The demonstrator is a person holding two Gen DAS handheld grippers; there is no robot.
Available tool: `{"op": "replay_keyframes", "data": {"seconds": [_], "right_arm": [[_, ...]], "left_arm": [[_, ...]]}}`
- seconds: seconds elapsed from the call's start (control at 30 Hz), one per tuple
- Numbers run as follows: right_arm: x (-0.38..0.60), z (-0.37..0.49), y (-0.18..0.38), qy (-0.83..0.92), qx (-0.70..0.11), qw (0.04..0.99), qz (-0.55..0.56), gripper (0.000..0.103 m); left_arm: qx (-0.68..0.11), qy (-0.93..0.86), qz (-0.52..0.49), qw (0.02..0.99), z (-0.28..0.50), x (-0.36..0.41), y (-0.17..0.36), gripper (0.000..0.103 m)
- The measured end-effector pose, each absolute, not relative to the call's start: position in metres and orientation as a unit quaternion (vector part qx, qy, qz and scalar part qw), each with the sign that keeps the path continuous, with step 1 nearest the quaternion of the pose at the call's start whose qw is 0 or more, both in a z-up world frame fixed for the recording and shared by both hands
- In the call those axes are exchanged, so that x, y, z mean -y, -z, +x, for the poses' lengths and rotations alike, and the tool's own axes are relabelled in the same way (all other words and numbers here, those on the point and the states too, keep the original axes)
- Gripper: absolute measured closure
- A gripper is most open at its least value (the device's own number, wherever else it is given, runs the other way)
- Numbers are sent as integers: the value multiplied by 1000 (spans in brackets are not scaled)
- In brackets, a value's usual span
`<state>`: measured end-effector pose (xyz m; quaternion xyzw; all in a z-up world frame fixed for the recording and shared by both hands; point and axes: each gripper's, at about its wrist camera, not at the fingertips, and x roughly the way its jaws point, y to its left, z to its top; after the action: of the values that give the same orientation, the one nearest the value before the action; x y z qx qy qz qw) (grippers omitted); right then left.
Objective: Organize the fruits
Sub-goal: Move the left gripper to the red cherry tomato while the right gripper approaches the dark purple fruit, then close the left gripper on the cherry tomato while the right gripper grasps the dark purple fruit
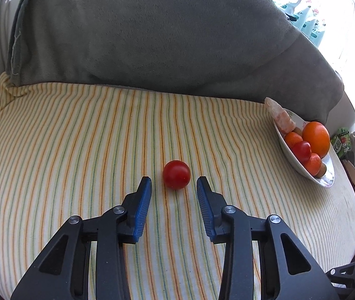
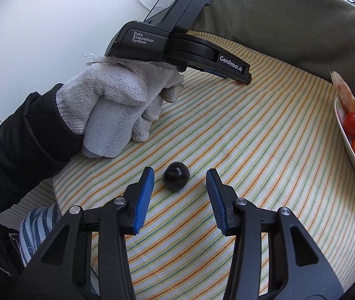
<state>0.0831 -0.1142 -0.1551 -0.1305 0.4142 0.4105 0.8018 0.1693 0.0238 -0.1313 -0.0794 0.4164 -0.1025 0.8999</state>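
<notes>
The left gripper point(image 1: 174, 181) has its blue fingers point(image 1: 143, 207) parted and empty, a red tomato point(image 1: 176, 174) at twelve o'clock just beyond the tips, untouched. The right gripper point(image 2: 179, 175) is likewise apart and empty around a dark round fruit point(image 2: 176, 175). Both fruits lie on the striped cloth point(image 1: 77, 137); the fruit bowl point(image 1: 324, 178) sits at two o'clock.

Red tomato point(image 1: 176, 174), dark plum point(image 2: 176, 175), fruit-filled plate point(image 1: 302, 168)
</notes>
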Motion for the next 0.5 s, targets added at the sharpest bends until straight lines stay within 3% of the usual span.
{"op": "replay_keyframes", "data": {"seconds": [0.33, 0.5], "right_arm": [[107, 79, 157, -412, -415, 801, -131, 58], [106, 80, 159, -411, -417, 800, -132, 65]], "left_arm": [[-418, 105, -72, 900, 172, -21, 132, 68], [-418, 107, -64, 900, 176, -15, 131, 70]]}}
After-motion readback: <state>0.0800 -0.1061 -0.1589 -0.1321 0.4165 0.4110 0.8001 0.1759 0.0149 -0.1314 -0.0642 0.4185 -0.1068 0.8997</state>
